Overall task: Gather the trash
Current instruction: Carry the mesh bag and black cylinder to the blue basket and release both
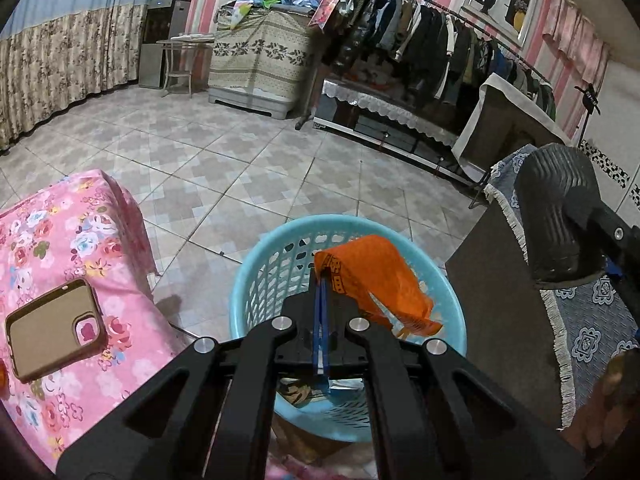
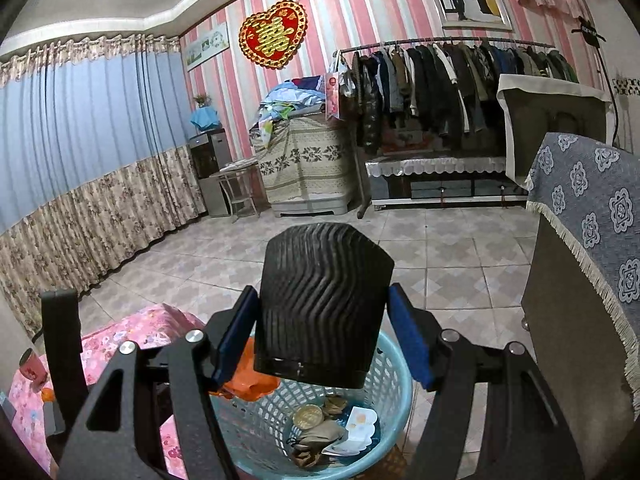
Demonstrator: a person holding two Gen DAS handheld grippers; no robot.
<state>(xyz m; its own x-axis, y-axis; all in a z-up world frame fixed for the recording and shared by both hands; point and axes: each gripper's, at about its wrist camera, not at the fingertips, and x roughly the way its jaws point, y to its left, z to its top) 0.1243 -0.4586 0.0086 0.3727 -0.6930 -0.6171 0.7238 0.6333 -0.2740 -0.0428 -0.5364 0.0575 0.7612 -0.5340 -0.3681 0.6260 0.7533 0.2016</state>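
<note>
Pink floral tablecloth [image 1: 76, 240], tiled floor [image 1: 224, 160]

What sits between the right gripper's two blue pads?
A black ribbed cup, held over the blue basket; the right wrist view shows it clearest.

Left gripper [image 1: 322, 280] pinches an orange wrapper [image 1: 376, 280] over the blue basket [image 1: 256, 264].

To my left lies a table under a pink floral cloth [image 1: 60, 240], and a brown phone case [image 1: 52, 328] rests face down on it. Beyond that table, across the tiled floor [image 1: 224, 168], a long rail of dark hanging coats [image 1: 432, 56] lines the pink striped wall. A red heart-shaped ornament [image 2: 274, 34] hangs on that wall, left of the rail.
</note>
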